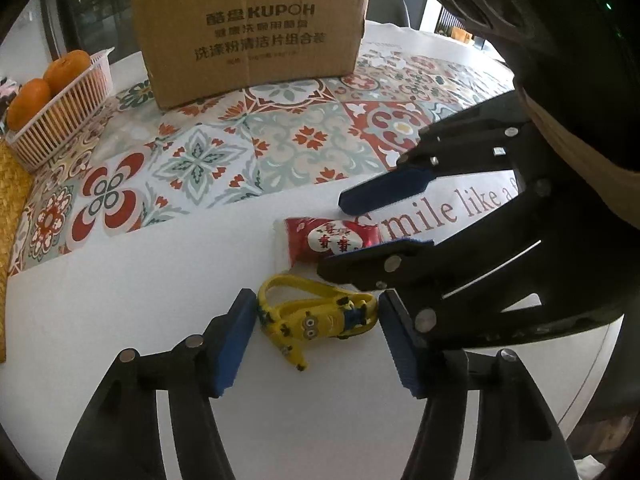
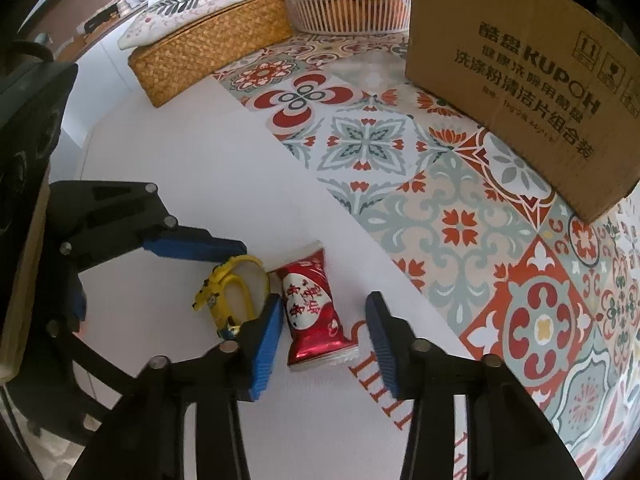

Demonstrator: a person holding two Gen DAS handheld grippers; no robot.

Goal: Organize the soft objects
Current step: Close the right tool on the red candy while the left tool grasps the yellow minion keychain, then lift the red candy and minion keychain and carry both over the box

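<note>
Nearest to us, our left gripper (image 1: 316,336) straddles the yellow cartoon wristband (image 1: 320,318) lying flat on the white table (image 1: 140,300). Its blue pads stand on either side of the band, the left one at the band's edge, the right one with a sliver of table showing, so we read it as open around the band and not yet pinching. We set the fingers across the band's short span because, we judge, the soft loops will fold inward there instead of slipping out.

Just beyond, our right gripper (image 2: 324,332) brackets the red tissue packet (image 2: 314,308) in the same way: the left pad touches or nearly touches its side, while the right pad stands clearly apart, so nothing is held. The two soft things lie just beside each other, which is why both grippers crowd together.

Farther off, on the patterned cloth (image 1: 224,152), stands the cardboard box (image 1: 252,28), probably the destination. The basket of oranges (image 1: 60,100) sits off to the side.
</note>
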